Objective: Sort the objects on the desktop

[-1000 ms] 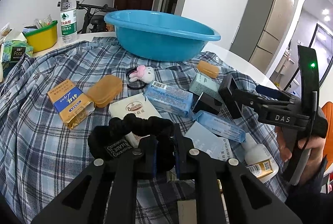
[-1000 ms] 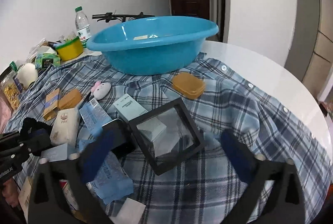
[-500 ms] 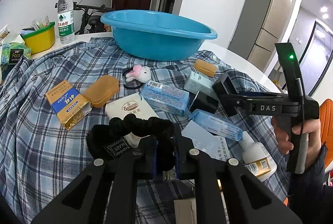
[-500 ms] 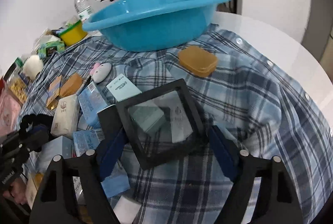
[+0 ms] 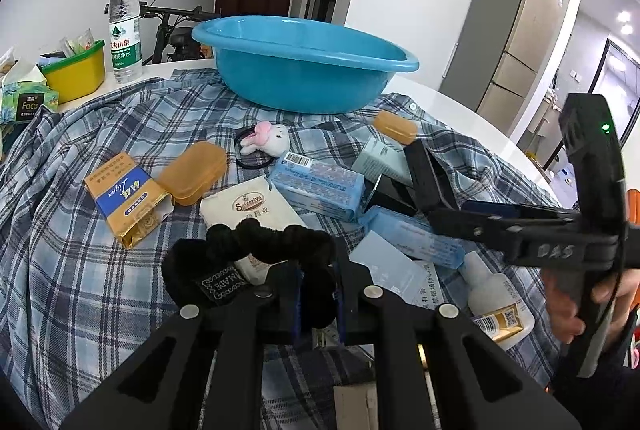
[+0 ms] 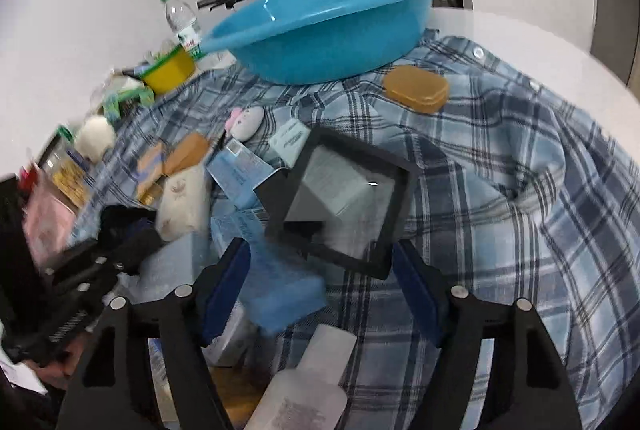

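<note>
My left gripper [image 5: 316, 294] is clamped on the black scrunchie [image 5: 256, 250]. My right gripper [image 6: 320, 282] has just been closing, its jaws still apart, with the black square frame [image 6: 340, 198] just ahead, its near corner between the fingertips, untouched.

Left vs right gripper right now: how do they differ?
Left gripper: shut on the black scrunchie, which is held clear of the cloth. Right gripper: its jaws have just been closing around the black square frame, but its fingers are not yet touching it and the frame remains on the plaid cloth. Shared: both angle downward over the table.
</note>
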Demonstrator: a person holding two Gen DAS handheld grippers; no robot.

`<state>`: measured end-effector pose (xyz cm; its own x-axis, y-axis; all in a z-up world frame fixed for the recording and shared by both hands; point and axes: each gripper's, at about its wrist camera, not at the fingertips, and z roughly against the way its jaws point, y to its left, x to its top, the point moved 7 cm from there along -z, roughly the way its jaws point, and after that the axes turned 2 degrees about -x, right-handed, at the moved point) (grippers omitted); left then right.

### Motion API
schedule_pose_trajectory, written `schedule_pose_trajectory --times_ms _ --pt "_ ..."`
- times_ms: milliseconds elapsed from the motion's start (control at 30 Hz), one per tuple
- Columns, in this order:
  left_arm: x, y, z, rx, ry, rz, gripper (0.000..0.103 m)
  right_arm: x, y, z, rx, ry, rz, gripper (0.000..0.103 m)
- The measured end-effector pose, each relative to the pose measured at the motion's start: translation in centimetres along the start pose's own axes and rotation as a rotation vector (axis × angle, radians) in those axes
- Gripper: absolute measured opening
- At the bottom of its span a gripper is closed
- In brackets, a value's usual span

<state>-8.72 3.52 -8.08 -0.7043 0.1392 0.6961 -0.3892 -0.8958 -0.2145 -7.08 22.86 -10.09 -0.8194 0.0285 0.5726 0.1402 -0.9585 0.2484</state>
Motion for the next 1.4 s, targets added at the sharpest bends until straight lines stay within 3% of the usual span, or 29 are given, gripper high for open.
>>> schedule_pose_trajectory --times_ms 133,267,400,567,633,733,967,1200,1400 --pt "0.0 0.0 0.1 0.001 0.001 0.002 0.012 0.1 0.0 -0.2 -0.003 -0.019 0.004 0.084" --pt "-0.1 0.0 0.0 0.000 0.001 0.002 0.012 0.5 -1.5 -0.5 -0.014 -0.029 -0.085 0.091" --pt "-0.1 -0.1 0.0 0.002 -0.001 -0.004 0.012 0.9 -2.9 -1.7 0.064 0.002 -0.251 0.092" --pt "-0.1 -0.1 0.0 0.004 -0.003 -0.003 0.012 1.3 -3.0 -1.7 0.074 -0.007 -0.280 0.094" --pt "0.0 -0.1 0.0 0.008 -0.008 0.001 0.012 1.3 -2.8 -1.7 0.055 -0.019 -0.260 0.094" --pt "0.1 0.0 0.3 0.018 -0.023 0.008 0.012 1.3 -2.4 -1.2 0.011 -0.060 -0.209 0.075" --pt "0.3 0.4 0.7 0.058 -0.050 0.003 0.012 1.5 -1.7 0.4 -0.089 -0.141 -0.096 0.074" --pt "0.5 0.8 1.5 0.120 -0.101 -0.004 0.012 2.0 -0.8 4.2 -0.257 -0.316 0.018 0.072" --pt "0.5 0.8 1.6 0.140 -0.112 -0.010 0.012 1.8 1.1 5.6 -0.301 -0.378 0.123 0.071"
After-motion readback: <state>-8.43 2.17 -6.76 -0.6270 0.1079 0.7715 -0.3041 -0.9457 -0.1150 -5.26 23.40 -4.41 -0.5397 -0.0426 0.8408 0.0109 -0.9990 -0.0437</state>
